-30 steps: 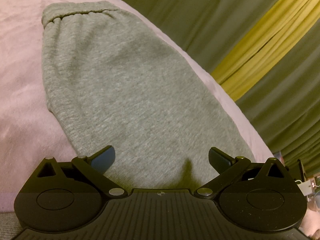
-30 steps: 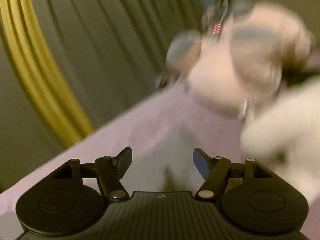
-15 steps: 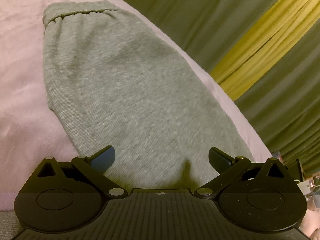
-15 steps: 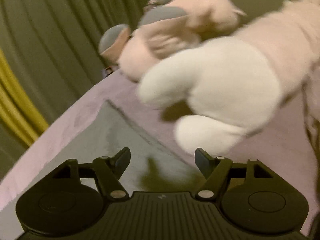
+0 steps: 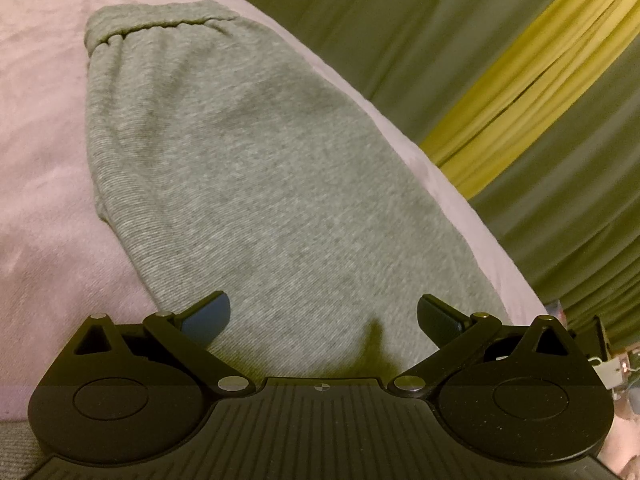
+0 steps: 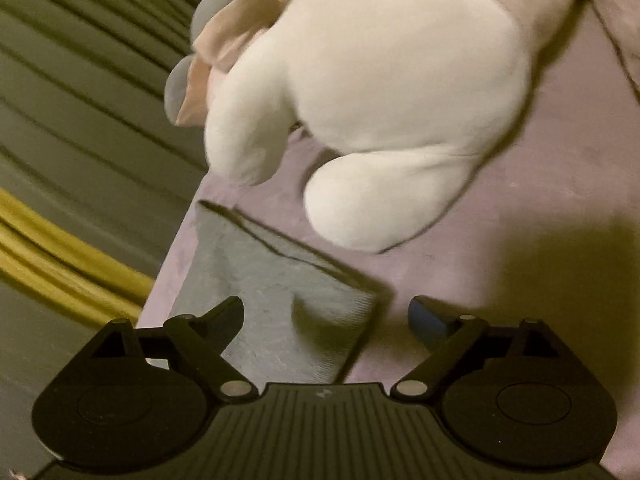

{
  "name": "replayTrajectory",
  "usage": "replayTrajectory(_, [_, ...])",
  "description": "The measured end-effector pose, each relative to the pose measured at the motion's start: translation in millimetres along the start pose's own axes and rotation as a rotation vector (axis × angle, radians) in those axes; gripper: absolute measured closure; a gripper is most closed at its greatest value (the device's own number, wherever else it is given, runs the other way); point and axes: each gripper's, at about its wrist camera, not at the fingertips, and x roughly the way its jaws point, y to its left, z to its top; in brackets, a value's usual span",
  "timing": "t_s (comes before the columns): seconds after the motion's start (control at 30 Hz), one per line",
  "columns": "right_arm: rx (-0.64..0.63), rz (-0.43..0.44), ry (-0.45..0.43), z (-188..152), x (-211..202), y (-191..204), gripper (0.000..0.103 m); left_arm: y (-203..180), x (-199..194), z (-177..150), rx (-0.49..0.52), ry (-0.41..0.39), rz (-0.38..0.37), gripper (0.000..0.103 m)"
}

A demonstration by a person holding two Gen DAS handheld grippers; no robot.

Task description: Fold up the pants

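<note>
Grey sweatpants (image 5: 256,176) lie flat on a pink blanket (image 5: 44,128), folded lengthwise, with the elastic waistband (image 5: 160,26) at the far end. My left gripper (image 5: 323,316) is open and empty, hovering low over the near part of the pants. In the right wrist view the leg end of the pants (image 6: 276,300) lies on the blanket near its left edge. My right gripper (image 6: 326,318) is open and empty just above that hem, with its left finger over the cloth and its right finger over the blanket.
A large white and pink plush toy (image 6: 384,92) lies on the blanket just beyond the leg hem. Olive curtains (image 5: 400,20) with a yellow stripe (image 5: 532,68) hang beside the bed edge. Small cluttered items (image 5: 608,364) show at the far right.
The right gripper has swung round and down from the curtain side to the leg hem, and the plush toy now fills its upper view. The left gripper has barely moved.
</note>
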Motion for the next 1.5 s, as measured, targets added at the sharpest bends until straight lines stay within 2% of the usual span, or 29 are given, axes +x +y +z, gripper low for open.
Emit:
replayTrajectory(0.1, [-0.017, 0.02, -0.01, 0, 5, 4, 0.006, 0, 0, 0, -0.001, 0.0, 0.0, 0.0])
replayTrajectory(0.17, [-0.014, 0.089, 0.015, 4, 13, 4, 0.011, 0, 0, 0, 0.002, 0.001, 0.001, 0.0])
replayTrajectory(0.23, [-0.026, 0.091, 0.035, 1, 17, 10, 0.019, 0, 1, 0, 0.005, 0.003, 0.003, 0.0])
replayTrajectory(0.27, [-0.041, 0.086, 0.032, 1, 18, 12, 0.032, 0, 1, 0, 0.006, 0.003, 0.004, 0.0])
replayTrajectory(0.3, [-0.045, 0.08, 0.027, 1, 19, 13, 0.056, -1, 1, 0, 0.007, 0.003, 0.005, 0.0])
replayTrajectory(0.37, [0.011, 0.098, 0.045, 1, 27, 4, 0.081, 0, 1, 0, 0.007, 0.003, 0.004, 0.0])
replayTrajectory(0.47, [0.063, 0.115, 0.048, 0, 30, -2, 0.081, 0, 1, -1, 0.006, 0.003, 0.004, 0.0])
replayTrajectory(0.7, [0.083, 0.131, 0.059, 1, 34, -1, 0.068, 0, 1, 0, 0.008, 0.006, 0.005, 0.0])
replayTrajectory(0.73, [0.057, 0.116, 0.056, 1, 34, 4, 0.069, 0, 1, 0, 0.007, 0.005, 0.004, 0.0])
replayTrajectory(0.8, [-0.016, 0.047, 0.052, 1, 35, 17, 0.087, 1, 0, 0, 0.003, 0.003, 0.002, 0.0])
replayTrajectory(0.9, [-0.096, 0.005, 0.041, 1, 34, 39, 0.088, 1, -2, -1, 0.0, 0.001, -0.001, 0.0])
replayTrajectory(1.0, [-0.158, 0.048, 0.01, 4, 19, 78, 0.089, 1, -5, -1, 0.006, -0.005, -0.004, 0.0])
replayTrajectory(1.07, [-0.325, 0.139, -0.033, -6, -2, 138, 0.089, 1, -7, -1, 0.01, -0.012, -0.004, 0.0])
replayTrajectory(1.17, [-0.599, 0.332, -0.035, -52, -32, 227, 0.089, 1, -10, -1, 0.012, -0.016, -0.006, 0.0])
replayTrajectory(1.2, [-0.722, 0.411, -0.026, -82, -42, 257, 0.089, 1, -12, -1, 0.01, -0.018, -0.007, 0.0])
replayTrajectory(1.27, [-0.866, 0.517, 0.034, -138, -50, 290, 0.088, 2, -16, -1, 0.008, -0.024, -0.015, 0.0])
replayTrajectory(1.3, [-0.924, 0.541, 0.072, -163, -49, 299, 0.088, 3, -19, -2, 0.008, -0.027, -0.019, 0.0])
replayTrajectory(1.33, [-0.988, 0.552, 0.119, -197, -44, 303, 0.088, 4, -21, -1, 0.007, -0.029, -0.025, 0.0])
replayTrajectory(1.4, [-1.078, 0.507, 0.227, -256, -22, 301, 0.087, 6, -23, -1, 0.002, -0.027, -0.041, 0.0])
replayTrajectory(1.5, [-1.153, 0.337, 0.458, -328, 30, 280, 0.087, 9, -21, 1, -0.015, -0.011, -0.051, 0.0])
